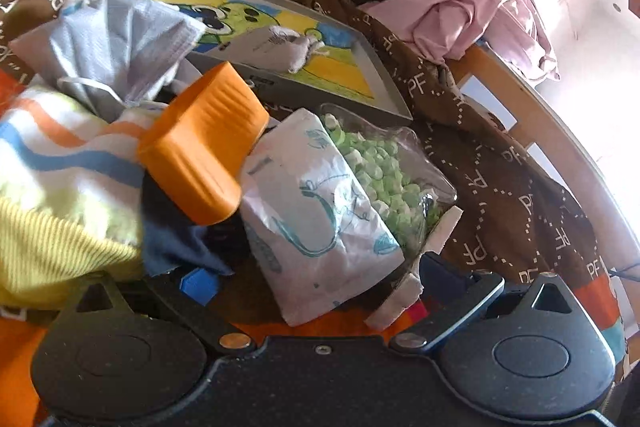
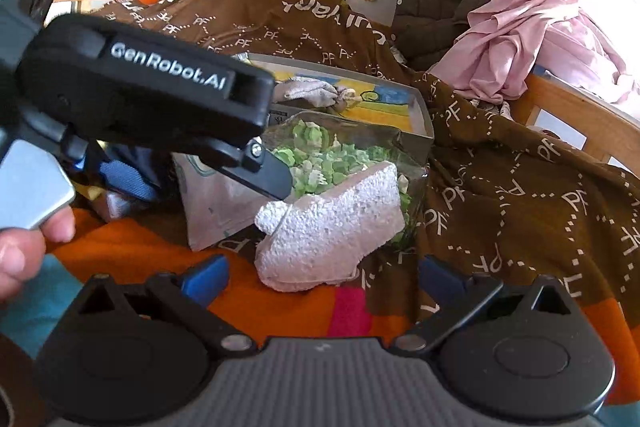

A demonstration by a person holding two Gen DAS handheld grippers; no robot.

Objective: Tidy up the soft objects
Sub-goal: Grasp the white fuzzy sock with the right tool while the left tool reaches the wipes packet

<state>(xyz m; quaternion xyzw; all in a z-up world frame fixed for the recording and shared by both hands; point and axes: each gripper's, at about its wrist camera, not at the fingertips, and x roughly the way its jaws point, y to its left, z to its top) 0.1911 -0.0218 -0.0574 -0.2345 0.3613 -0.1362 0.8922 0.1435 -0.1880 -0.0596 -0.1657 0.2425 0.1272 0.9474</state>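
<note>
Barely begun, judging by the clutter. Left gripper point(image 1: 312, 279) spread wide around printed pouch point(image 1: 316, 215), not clamped. Right gripper point(image 2: 324, 273) wide, foam block point(image 2: 332, 227) between fingers, untouched. Bag of green pieces point(image 1: 384, 171), striped cloth point(image 1: 60, 163), pink cloth point(image 2: 516, 31) unsorted on blanket point(image 2: 520, 195).
</note>
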